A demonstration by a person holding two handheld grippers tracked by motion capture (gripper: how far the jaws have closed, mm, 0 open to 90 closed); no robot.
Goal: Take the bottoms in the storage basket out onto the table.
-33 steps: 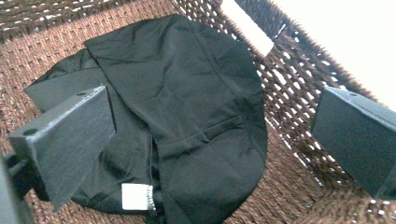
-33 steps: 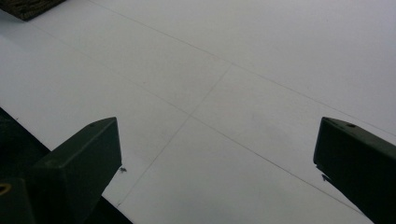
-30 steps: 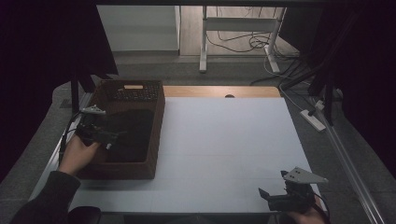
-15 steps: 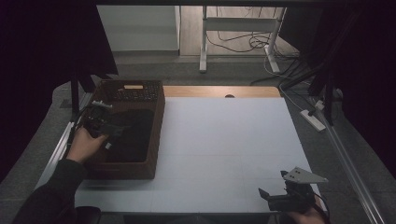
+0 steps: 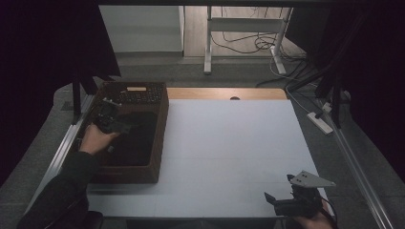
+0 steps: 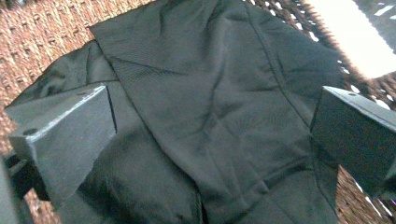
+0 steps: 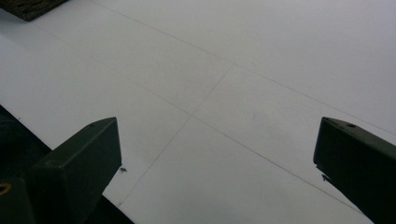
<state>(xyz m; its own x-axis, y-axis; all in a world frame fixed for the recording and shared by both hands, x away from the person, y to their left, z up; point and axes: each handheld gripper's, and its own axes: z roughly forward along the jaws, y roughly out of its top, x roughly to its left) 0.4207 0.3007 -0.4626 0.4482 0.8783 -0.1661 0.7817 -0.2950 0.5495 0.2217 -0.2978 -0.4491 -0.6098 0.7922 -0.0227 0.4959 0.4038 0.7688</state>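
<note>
High view, near to far: my right gripper (image 5: 296, 202) idles at the bench (image 5: 229, 143) edge, well right of the basket (image 5: 143, 171), jaws spread. My left gripper (image 5: 112, 121) hangs over the basket, jaws spread above the black cloth (image 6: 210, 107) inside; nothing grasped yet.

No readable text, label, brand or number anywhere: not on the basket (image 5: 157, 143), the cloth (image 6: 210, 107) or the table (image 5: 229, 143).
</note>
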